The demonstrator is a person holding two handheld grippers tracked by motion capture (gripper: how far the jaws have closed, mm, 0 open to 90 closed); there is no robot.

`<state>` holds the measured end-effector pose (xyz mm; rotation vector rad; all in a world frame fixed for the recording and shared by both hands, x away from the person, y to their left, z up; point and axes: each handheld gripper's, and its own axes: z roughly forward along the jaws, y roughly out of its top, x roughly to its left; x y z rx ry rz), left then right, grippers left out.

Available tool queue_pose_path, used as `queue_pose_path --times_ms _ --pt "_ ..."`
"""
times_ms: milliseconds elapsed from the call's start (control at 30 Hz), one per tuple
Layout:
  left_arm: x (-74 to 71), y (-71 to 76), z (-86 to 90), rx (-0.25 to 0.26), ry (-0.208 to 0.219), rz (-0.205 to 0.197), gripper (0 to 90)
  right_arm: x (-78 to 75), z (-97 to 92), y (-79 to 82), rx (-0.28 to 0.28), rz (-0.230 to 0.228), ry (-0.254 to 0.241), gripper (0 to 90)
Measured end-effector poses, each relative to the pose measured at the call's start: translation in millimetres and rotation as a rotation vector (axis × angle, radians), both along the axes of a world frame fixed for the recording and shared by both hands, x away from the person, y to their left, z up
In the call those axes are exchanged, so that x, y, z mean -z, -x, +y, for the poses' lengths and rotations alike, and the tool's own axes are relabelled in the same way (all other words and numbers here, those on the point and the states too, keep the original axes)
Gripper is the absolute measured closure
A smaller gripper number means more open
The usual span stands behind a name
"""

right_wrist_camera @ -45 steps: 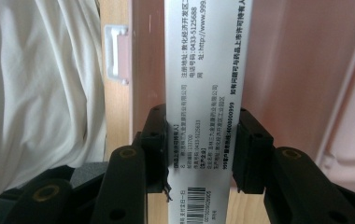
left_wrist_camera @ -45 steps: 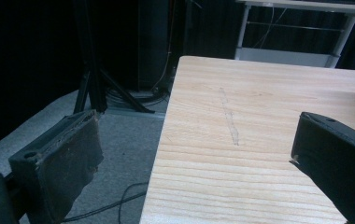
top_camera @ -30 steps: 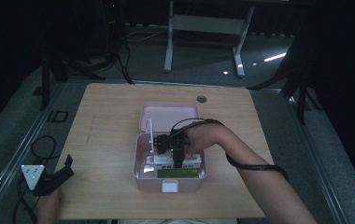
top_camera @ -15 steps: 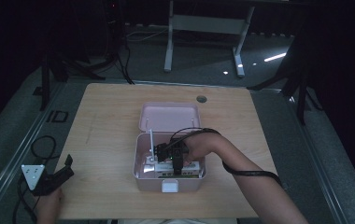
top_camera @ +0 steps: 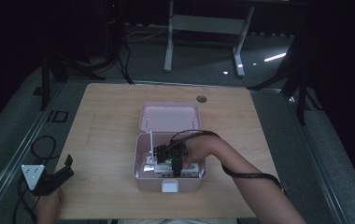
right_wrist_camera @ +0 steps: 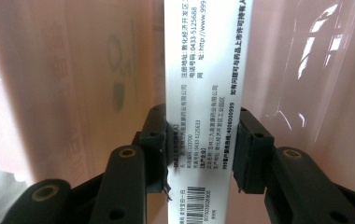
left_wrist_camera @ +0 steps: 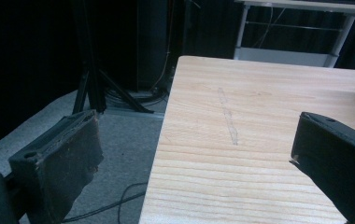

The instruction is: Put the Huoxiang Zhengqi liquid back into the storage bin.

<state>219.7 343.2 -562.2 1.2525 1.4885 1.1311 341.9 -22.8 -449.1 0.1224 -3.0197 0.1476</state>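
The right claw (right_wrist_camera: 199,149) is clamped on a white carton (right_wrist_camera: 203,70) down inside the pink box (top_camera: 140,175), likely sorting its contents; the left claw (left_wrist_camera: 194,158) idles released at the table (left_wrist_camera: 259,116) edge.

White carton (right_wrist_camera: 203,93), narrow face, held between the jaws of the right claw (right_wrist_camera: 202,154); printed in black, running lengthwise: a telephone line reading 0433-5125688; a web line beginning http://www.999, cut off at the frame edge; a bold line of Chinese characters ending 4008000999; a smaller telephone line, 0433-5125633; a postcode-like 133700; other Chinese characters too small to read with certainty; a barcode (right_wrist_camera: 195,199) at the near end, its digits too blurred to read; faint grey mirrored markings on the pink wall (right_wrist_camera: 73,70) beside the carton, illegible.
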Motion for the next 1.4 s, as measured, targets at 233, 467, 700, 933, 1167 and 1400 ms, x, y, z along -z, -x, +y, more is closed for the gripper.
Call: queue_pose_path --times_ms 233,467,700,933,1167,1400 --pt "0.0 -0.1 -0.1 -0.001 -0.001 0.000 2.1 -17.3 -5.9 -2.0 0.005 0.006 -0.028 52.8" --pt "0.0 -0.1 0.0 -0.001 -0.003 0.001 2.1 -47.6 -18.7 -9.2 0.043 -0.046 -0.124 43.5" --pt "0.0 -0.3 -0.2 -0.002 -0.002 0.002 2.1 -72.4 -38.1 -14.2 0.082 -0.087 -0.204 38.9" --pt "0.1 -0.2 -0.5 -0.003 -0.003 0.001 2.1 -87.4 -59.3 -21.3 0.124 -0.083 -0.306 19.6" --pt "0.1 -0.1 -0.7 -0.004 -0.001 0.000 2.1 -97.3 -86.8 -31.3 0.162 -0.136 -0.428 13.7" --pt "0.2 0.1 -0.8 -0.005 -0.003 0.001 2.1 -98.4 -118.6 -42.0 0.226 -0.201 -0.561 13.4"
